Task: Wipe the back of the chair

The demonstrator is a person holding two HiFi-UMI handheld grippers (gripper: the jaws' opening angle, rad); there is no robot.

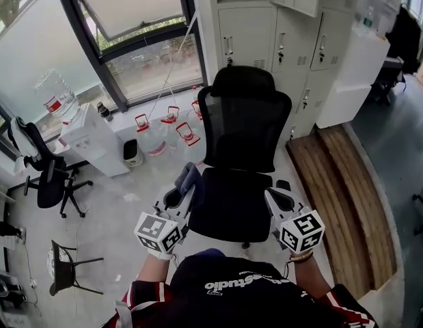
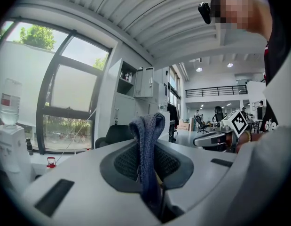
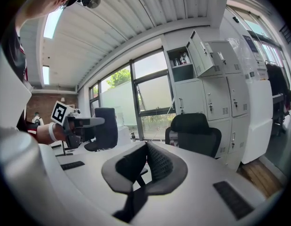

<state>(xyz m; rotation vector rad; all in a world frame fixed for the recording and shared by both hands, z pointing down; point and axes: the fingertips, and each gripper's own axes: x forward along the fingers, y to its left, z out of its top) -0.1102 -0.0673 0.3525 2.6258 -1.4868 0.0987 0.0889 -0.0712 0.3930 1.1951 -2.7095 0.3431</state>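
A black mesh office chair stands ahead of me, its back upright above the seat. My left gripper hovers at the seat's left front corner, shut on a grey-blue cloth. In the left gripper view the folded cloth sticks up between the pads of the left gripper. My right gripper is by the seat's right front corner. Seen in its own view, the right gripper has its tips together with nothing held, and the chair lies beyond it.
Grey lockers stand behind the chair. Water jugs line the floor under the window, beside a white water dispenser. Another black chair and a small stool are at the left. A wooden platform runs along the right.
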